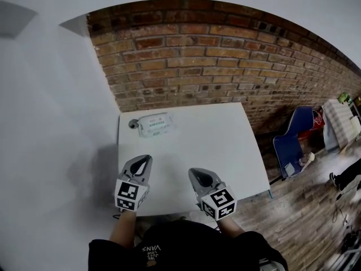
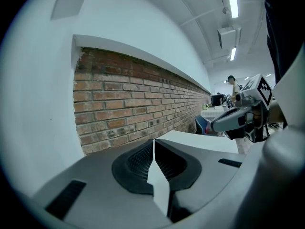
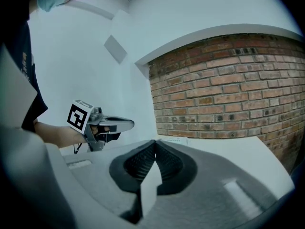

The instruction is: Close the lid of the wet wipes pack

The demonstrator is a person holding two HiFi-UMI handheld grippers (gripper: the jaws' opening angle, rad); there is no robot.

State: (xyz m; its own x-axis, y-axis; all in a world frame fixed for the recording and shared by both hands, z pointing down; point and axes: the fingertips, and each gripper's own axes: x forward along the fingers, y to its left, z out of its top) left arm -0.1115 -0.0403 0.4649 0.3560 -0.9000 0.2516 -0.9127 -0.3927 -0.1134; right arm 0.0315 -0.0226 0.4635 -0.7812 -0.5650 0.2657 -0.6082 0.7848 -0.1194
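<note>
The wet wipes pack (image 1: pixel 154 124) lies flat at the far left corner of the white table (image 1: pixel 225 151). A small round grey flap (image 1: pixel 133 123) sticks out at its left end. The pack's near edge (image 3: pixel 175 140) peeks over the jaws in the right gripper view. My left gripper (image 1: pixel 148 158) hovers over the table's near left part, shut and holding nothing, well short of the pack. Beside it, my right gripper (image 1: pixel 192 171) is also shut and holds nothing. Each gripper appears in the other's view: the right gripper (image 2: pixel 215 124) and the left gripper (image 3: pixel 130 123).
A red brick wall (image 1: pixel 214 61) stands right behind the table. A white wall (image 1: pixel 51 106) is on the left. A blue chair (image 1: pixel 293 140) sits on the wooden floor (image 1: pixel 304 208) to the right. The table's near edge is just under my hands.
</note>
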